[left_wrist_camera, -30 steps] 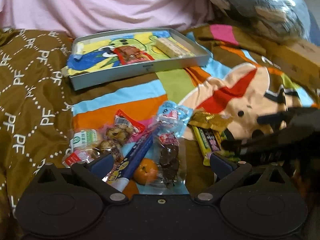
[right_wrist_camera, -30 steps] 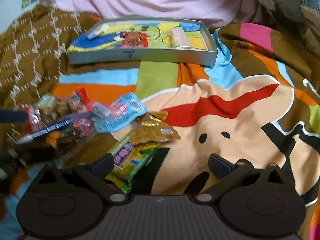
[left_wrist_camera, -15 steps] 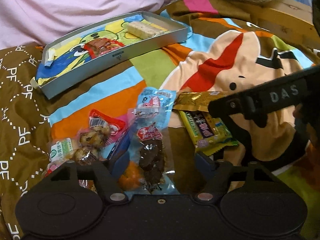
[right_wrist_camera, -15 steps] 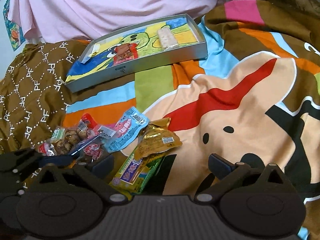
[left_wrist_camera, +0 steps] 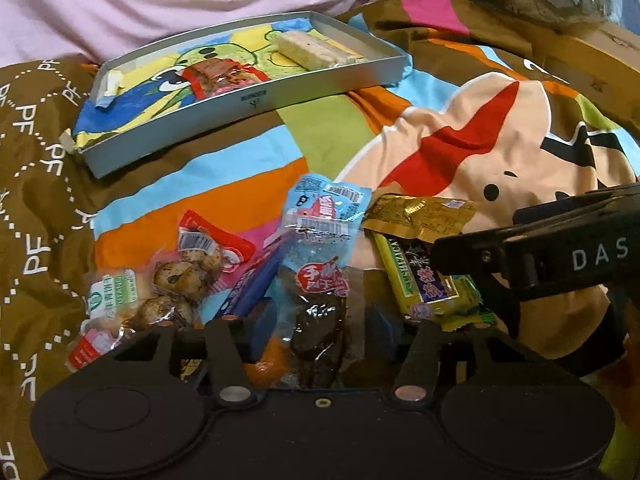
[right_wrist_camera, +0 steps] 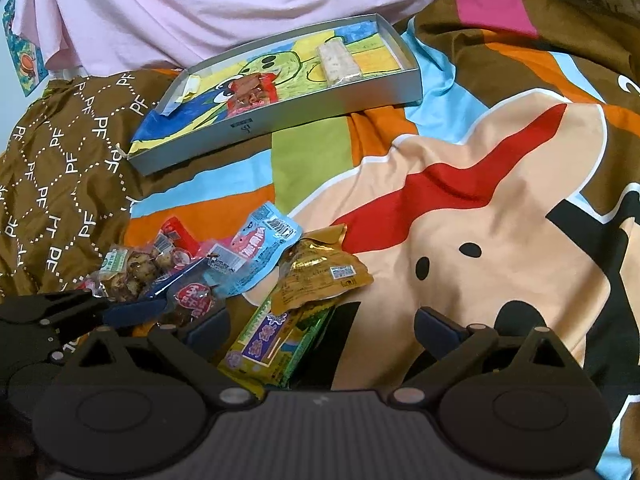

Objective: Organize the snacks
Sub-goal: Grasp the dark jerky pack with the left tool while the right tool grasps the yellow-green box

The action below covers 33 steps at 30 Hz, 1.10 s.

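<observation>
- The left gripper (left_wrist_camera: pixel 320 328) hangs low over the heap of snacks on the bright cartoon blanket (left_wrist_camera: pixel 500 152); its jaws are closing around the clear packet of dark dried meat with a round red label (left_wrist_camera: pixel 320 300). The packet lies between the pads, but I cannot tell that they press on it yet.
- That packet probably comes first because it lies on top at the near edge, free to lift.
- The right gripper (right_wrist_camera: pixel 320 326) has its fingers spread wide and holds nothing; the green-and-yellow bar with a purple label (right_wrist_camera: pixel 272 344) lies between them, untouched.
- It likely waits there for its own pick and stays clear of the left.
- The grey tray (left_wrist_camera: pixel 248 100) sits well apart at the far side of the blanket, by the pink cloth (left_wrist_camera: pixel 160 0). It already holds 2 snacks: a pale bar (left_wrist_camera: pixel 312 50) and a red-wrapped piece (left_wrist_camera: pixel 224 78). It looks like the place for the rest.
- Crowding the target: a blue stick-shaped pack (left_wrist_camera: pixel 252 288) just beside it, an orange fruit (left_wrist_camera: pixel 268 364) partly beneath, a light blue pouch (left_wrist_camera: pixel 324 208) overlapping its top, a bag of brown speckled eggs (left_wrist_camera: pixel 180 280) to the side.
- A gold pouch (left_wrist_camera: pixel 420 216) overlaps the green bar; a careless lift could drag neighbours along.
</observation>
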Available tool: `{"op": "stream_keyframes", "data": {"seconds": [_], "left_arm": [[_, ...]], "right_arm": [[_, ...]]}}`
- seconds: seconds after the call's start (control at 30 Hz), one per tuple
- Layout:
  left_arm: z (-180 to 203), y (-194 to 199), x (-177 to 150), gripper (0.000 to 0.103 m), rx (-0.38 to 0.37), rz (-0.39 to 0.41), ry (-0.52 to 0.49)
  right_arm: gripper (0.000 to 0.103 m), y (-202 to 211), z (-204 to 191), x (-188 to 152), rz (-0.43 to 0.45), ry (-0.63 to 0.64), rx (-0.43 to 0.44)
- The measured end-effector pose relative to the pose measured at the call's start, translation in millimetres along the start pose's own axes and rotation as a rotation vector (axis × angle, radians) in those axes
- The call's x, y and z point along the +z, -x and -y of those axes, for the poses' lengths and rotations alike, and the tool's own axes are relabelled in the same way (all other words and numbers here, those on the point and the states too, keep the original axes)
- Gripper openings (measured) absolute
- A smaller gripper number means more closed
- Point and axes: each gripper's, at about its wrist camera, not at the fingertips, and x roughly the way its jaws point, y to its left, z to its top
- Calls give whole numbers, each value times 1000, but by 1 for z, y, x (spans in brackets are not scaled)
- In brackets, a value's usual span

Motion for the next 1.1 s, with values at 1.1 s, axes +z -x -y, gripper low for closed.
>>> {"op": "stream_keyframes", "data": {"seconds": [1.1], "left_arm": [[-43,12,-5,46,49,58,265]], "right_arm": [[82,-32,-35,-11,-24,172,-4]]}}
